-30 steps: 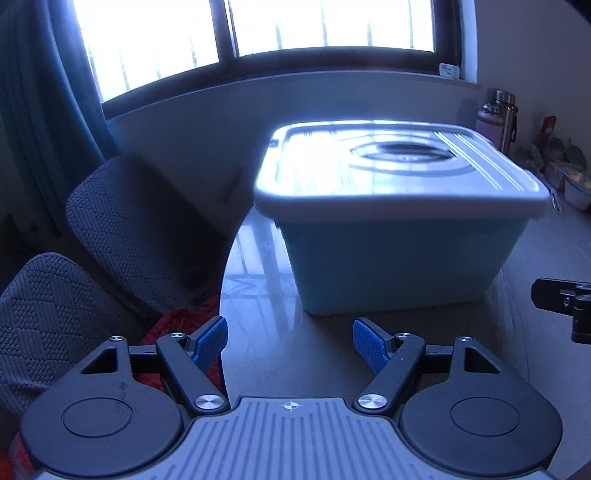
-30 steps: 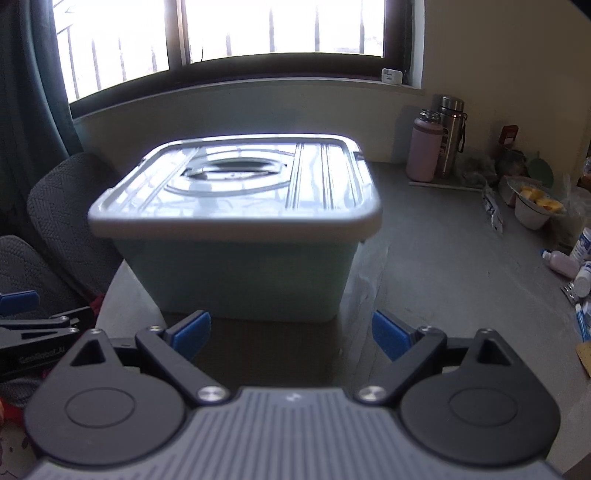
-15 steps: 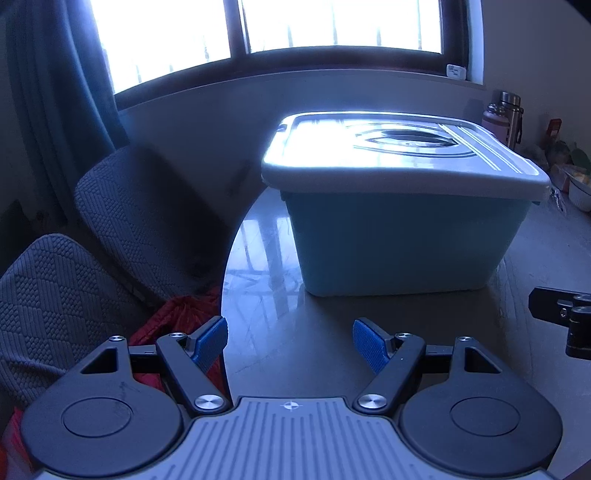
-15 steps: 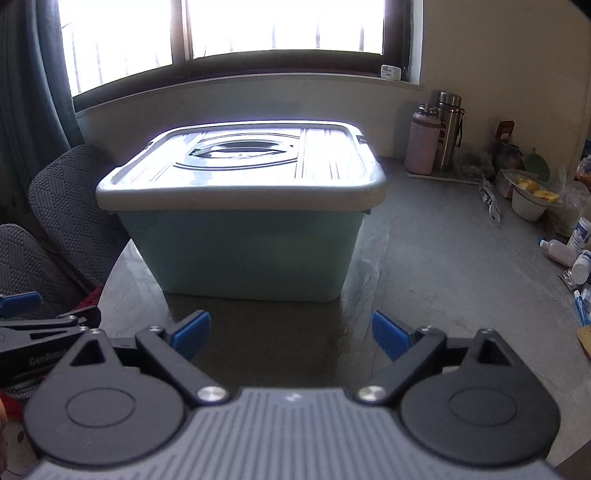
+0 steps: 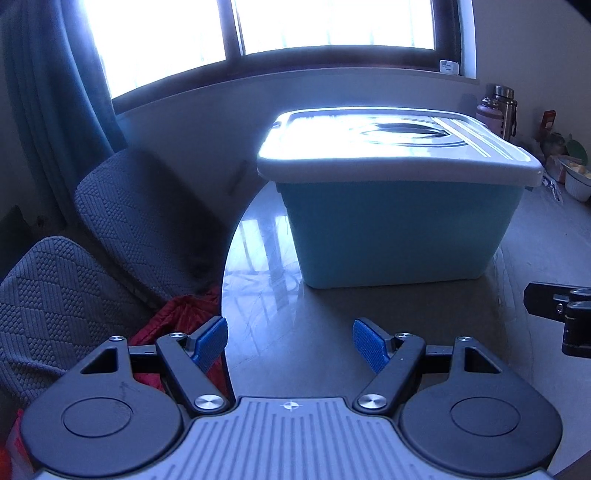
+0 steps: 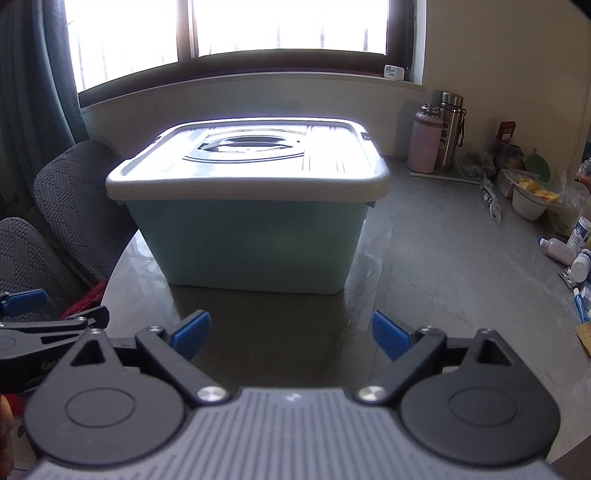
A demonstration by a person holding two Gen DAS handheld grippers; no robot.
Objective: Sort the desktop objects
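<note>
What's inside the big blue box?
You can't see inside. The gray lid covers the blue box completely, and its walls aren't see-through. Only the lid's handle shows on top.

Window (image 6: 288, 26) ahead of claw, overexposed, dark frame; strong backlight. Pale wall (image 6: 258, 99) below sill. Teal curtain (image 5: 48, 110) far left. Two grey quilted chair backs (image 5: 140, 218) left of claw, at desk edge. Desk (image 6: 443, 266) grey, glossy, rounded edge, reflecting window glare. Cream side wall (image 6: 498, 55) right.
</note>
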